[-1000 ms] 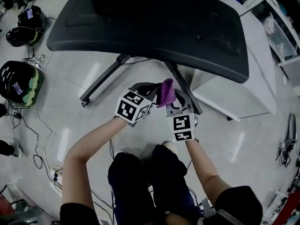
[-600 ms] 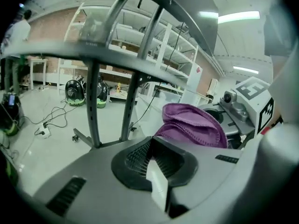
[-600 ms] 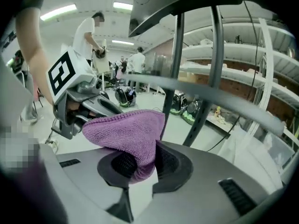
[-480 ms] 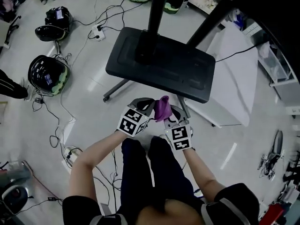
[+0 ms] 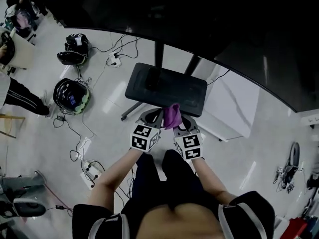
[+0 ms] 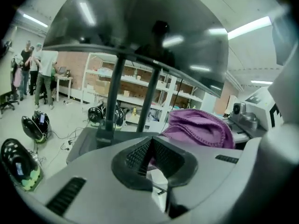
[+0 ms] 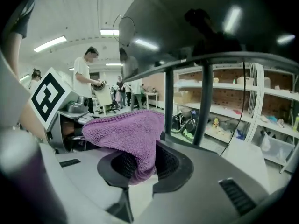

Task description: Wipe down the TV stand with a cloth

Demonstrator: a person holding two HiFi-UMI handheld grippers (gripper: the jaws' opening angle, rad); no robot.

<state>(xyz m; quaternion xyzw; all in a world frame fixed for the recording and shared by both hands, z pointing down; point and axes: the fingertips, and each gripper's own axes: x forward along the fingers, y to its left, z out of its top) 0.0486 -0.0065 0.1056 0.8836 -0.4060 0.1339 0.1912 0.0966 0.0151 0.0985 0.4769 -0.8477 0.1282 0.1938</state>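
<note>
The TV stand's dark tray (image 5: 149, 81) sits on two posts (image 5: 159, 54) under a large black TV screen (image 5: 224, 29). Both grippers are held side by side just in front of the tray's near edge. My right gripper (image 5: 180, 119) is shut on a purple cloth (image 5: 173, 114), which drapes down between its pads (image 7: 164, 158) in the right gripper view. My left gripper (image 5: 149, 114) sits beside it, its pads (image 6: 135, 154) meeting at the tips with nothing clearly held. From the left gripper view, the cloth (image 6: 201, 127) shows up and to the right.
Two helmets (image 5: 72, 96) (image 5: 75, 49) lie on the floor at left, with cables and power strips (image 5: 89, 168). A white platform (image 5: 234, 108) stands right of the stand. People stand at the far left (image 5: 15, 93). Shelving (image 7: 261, 106) lines the back wall.
The head view has pulled back and up: the tray looks smaller and farther, and the TV screen has come into view. Both grippers stay together, the right still holding the cloth.
</note>
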